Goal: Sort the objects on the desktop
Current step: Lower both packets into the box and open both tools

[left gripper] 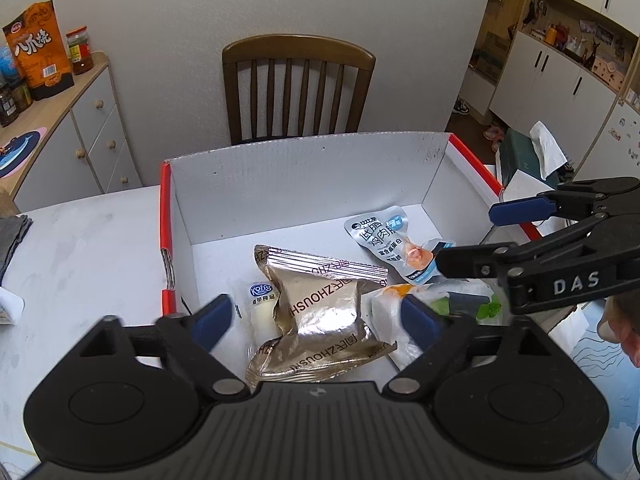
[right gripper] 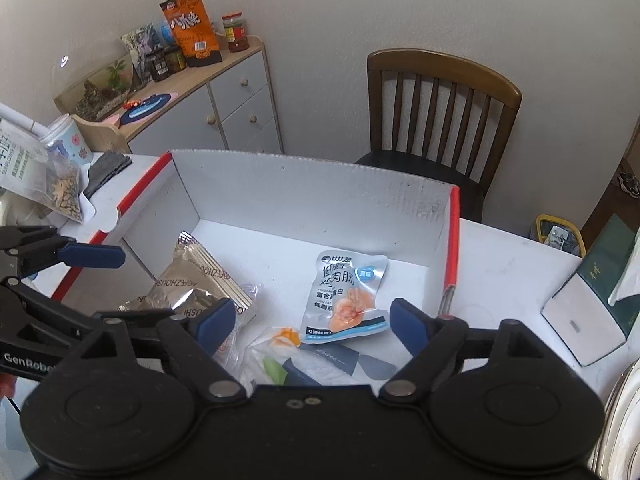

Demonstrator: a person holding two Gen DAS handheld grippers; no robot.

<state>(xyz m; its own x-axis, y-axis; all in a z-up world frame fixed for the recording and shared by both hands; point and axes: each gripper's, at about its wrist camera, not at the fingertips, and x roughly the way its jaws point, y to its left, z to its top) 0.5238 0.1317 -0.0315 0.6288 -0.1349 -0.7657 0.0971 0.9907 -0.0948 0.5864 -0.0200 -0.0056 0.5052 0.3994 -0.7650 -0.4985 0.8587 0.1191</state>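
A white cardboard box (left gripper: 304,184) with red edges stands on the table and also shows in the right wrist view (right gripper: 320,200). Inside lie a gold foil packet (left gripper: 320,312), (right gripper: 192,280), a blue-and-white chicken pouch (left gripper: 384,240), (right gripper: 348,292), a small white Kon's packet (left gripper: 260,304) and a clear wrapped pack (right gripper: 312,360). My left gripper (left gripper: 316,316) is open and empty, hovering over the gold packet. My right gripper (right gripper: 308,320) is open and empty above the chicken pouch and wrapped pack; it shows in the left wrist view (left gripper: 468,236) too.
A wooden chair (left gripper: 298,88) stands behind the box. A grey cabinet (right gripper: 224,96) with snack bags and jars is at the left. A tissue box (right gripper: 600,288) sits right of the box. A seed bag (right gripper: 36,176) lies at the left.
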